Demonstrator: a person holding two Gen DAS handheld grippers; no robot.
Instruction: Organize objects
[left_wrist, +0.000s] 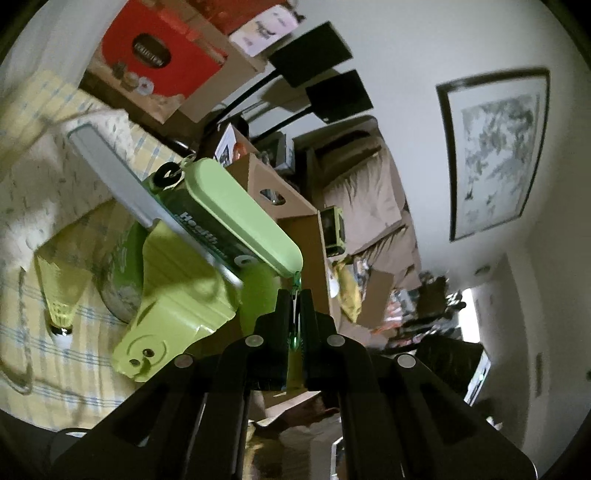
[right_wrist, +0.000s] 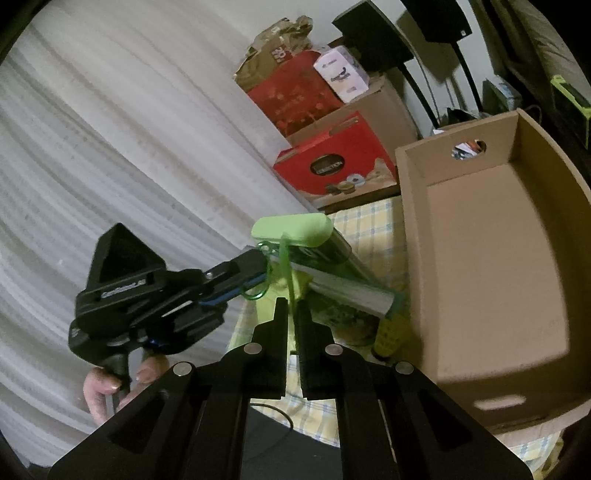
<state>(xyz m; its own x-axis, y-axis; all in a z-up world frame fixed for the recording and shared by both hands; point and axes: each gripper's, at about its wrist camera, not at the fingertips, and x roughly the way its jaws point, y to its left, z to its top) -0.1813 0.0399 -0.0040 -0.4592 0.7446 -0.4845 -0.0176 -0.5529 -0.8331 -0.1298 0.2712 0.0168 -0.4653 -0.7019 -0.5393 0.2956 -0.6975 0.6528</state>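
A light green case (left_wrist: 240, 214) with a dark "Health" label hangs in the air by thin green cords. My left gripper (left_wrist: 294, 295) is shut on one green cord (left_wrist: 295, 284) at the case's corner. In the right wrist view the case (right_wrist: 295, 230) floats above the bed, and my right gripper (right_wrist: 291, 306) is shut on another green cord (right_wrist: 285, 258) that runs up to it. The left gripper also shows in the right wrist view (right_wrist: 258, 273), at the case's left end. A grey flat bar (left_wrist: 110, 177) lies under the case.
An open brown cardboard box (right_wrist: 480, 258) stands at the right on the yellow checked bedspread (right_wrist: 365, 229). A green plastic piece (left_wrist: 177, 295) and a yellow shuttlecock (left_wrist: 59, 299) lie on the bed. Red boxes (right_wrist: 325, 162) are stacked behind, by a white curtain (right_wrist: 110, 147).
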